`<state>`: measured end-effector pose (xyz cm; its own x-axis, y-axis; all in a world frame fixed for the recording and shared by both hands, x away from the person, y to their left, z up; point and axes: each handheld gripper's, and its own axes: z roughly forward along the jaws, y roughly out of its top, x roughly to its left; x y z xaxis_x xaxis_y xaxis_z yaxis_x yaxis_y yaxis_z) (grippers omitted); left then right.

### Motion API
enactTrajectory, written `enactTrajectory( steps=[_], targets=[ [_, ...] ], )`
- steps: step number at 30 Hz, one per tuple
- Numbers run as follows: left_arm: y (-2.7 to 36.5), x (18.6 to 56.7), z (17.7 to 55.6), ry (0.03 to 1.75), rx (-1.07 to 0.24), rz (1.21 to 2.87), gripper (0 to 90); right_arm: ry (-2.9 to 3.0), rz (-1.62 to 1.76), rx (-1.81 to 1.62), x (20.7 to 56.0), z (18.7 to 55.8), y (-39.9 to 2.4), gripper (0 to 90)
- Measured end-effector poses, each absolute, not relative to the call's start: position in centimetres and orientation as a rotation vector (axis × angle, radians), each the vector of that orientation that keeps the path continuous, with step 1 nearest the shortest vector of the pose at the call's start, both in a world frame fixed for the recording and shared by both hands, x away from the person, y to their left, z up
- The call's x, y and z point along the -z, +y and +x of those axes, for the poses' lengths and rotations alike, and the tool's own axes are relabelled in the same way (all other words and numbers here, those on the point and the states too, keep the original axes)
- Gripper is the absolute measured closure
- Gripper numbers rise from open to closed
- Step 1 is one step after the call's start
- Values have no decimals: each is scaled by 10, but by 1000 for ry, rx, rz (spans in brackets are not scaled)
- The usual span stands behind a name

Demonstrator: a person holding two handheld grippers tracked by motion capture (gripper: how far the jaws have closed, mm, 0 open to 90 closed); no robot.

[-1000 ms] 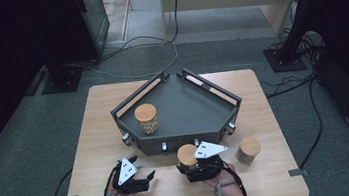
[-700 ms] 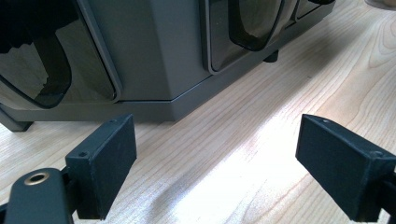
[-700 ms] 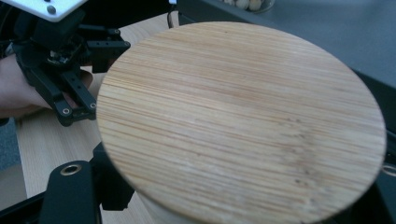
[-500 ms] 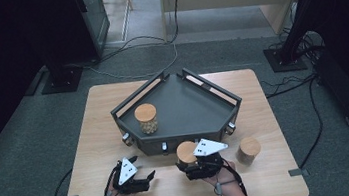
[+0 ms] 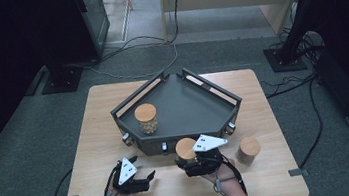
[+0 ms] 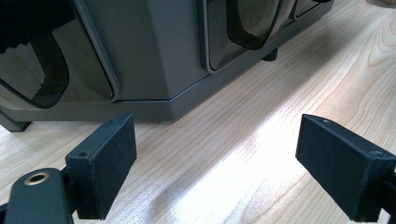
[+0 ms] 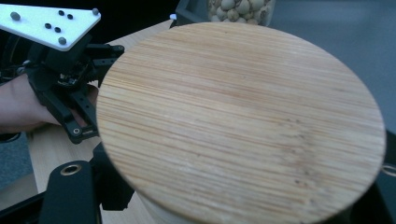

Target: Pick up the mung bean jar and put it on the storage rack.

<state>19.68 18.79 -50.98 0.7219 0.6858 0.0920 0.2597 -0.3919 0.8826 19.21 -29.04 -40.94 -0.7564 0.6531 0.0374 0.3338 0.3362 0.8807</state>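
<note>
Right gripper, high view: right gripper [image 5: 186, 162] sits near the front edge of the wooden table [image 5: 273, 176]. A jar with a wooden lid [image 5: 186, 148] sits at its front end, just in front of the dark tray [image 5: 189, 107].
Left gripper, high view: left gripper [image 5: 144, 178] rests on the table to the left, jaws apart, holding nothing.
Other jars, high view: a second jar [image 5: 146, 118] with pale round things inside stands in the left part of the tray. A third jar [image 5: 249, 150] stands on the table, just to the right of the right gripper.
Left gripper view: left gripper [image 6: 215, 163] has its two black jaws wide apart over bare table [image 6: 243, 140]. Nothing is between them. The tray's grey wall [image 6: 159, 60] is close ahead.
Right gripper view: the wooden lid [image 7: 240, 123] is very close and big, sitting between the jaws of the right gripper [image 7: 233, 205]. The jaws close in on both sides of the jar. Behind it are the other jar [image 7: 240, 10] in the tray and the left gripper [image 7: 84, 121] in a hand [image 7: 21, 105].
</note>
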Motion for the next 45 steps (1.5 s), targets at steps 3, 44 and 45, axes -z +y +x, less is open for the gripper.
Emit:
enactTrajectory(
  steps=[3,44,45],
  targets=[
    [187,510,197,720,-564,1973,123,2279,887,-1387,408,193,-291,251],
    [187,509,197,727,-557,1979,123,2268,879,-1371,384,198,-286,251],
    [187,509,197,724,-558,1982,123,2270,883,-1371,383,199,-286,251]
  ],
)
